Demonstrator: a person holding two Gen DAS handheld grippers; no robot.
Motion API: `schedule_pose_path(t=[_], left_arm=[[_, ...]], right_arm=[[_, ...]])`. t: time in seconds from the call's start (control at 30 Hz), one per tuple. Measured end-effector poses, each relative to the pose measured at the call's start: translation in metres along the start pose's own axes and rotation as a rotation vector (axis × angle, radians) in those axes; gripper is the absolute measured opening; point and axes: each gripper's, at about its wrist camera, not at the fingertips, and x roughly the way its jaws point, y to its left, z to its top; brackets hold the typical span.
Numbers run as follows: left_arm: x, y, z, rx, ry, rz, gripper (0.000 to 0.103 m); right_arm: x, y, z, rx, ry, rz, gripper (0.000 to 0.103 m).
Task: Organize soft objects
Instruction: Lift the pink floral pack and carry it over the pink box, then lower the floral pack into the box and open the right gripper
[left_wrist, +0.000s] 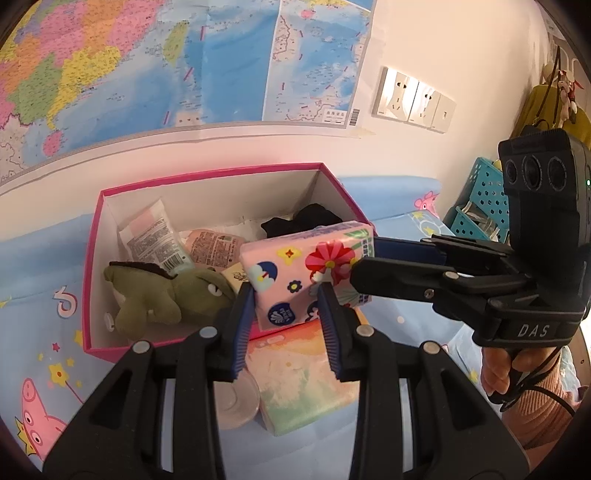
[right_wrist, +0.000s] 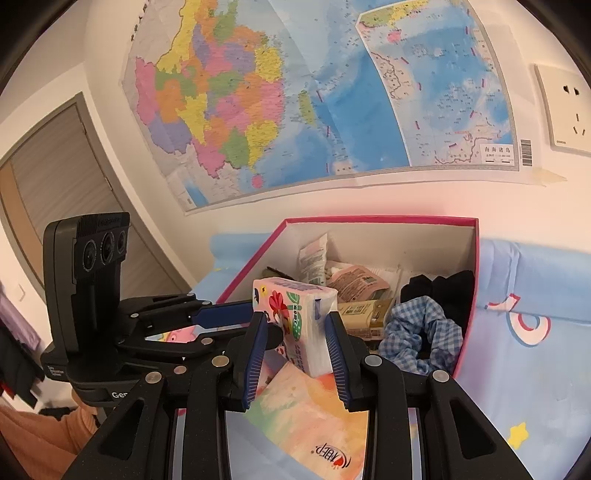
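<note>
A pink floral tissue pack (left_wrist: 303, 273) hangs over the front rim of the pink-edged box (left_wrist: 207, 177). Both grippers are shut on it: my left gripper (left_wrist: 286, 291) holds it from the front, my right gripper (right_wrist: 295, 321) clamps its end (right_wrist: 295, 314). The right gripper also shows in the left wrist view (left_wrist: 364, 264), reaching in from the right; the left gripper shows in the right wrist view (right_wrist: 255, 321) from the left. In the box lie a green plush dinosaur (left_wrist: 170, 299), a blue gingham scrunchie (right_wrist: 424, 332), a black cloth (left_wrist: 306, 219), a tube (left_wrist: 155, 236) and sachets.
A pastel tissue pack (left_wrist: 299, 376) and a round clear lid (left_wrist: 236, 402) lie on the blue cartoon bedsheet (left_wrist: 44, 317) before the box. A wall map (left_wrist: 147, 66) and sockets (left_wrist: 413, 99) are behind. Turquoise baskets (left_wrist: 480, 199) stand at right.
</note>
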Motion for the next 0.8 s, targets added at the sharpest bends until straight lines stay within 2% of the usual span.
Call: schedule_pose_path(t=[0.53, 0.8], left_arm=[[0.017, 0.012, 0.017, -0.041, 0.039, 0.006, 0.036], [0.034, 0.025, 0.023, -0.087, 0.083, 0.000, 0.036]], right_arm=[[0.020, -0.016, 0.014, 0.037, 0.009, -0.002, 0.033], [0.036, -0.025, 0.019, 0.065, 0.029, -0.010, 0.035]])
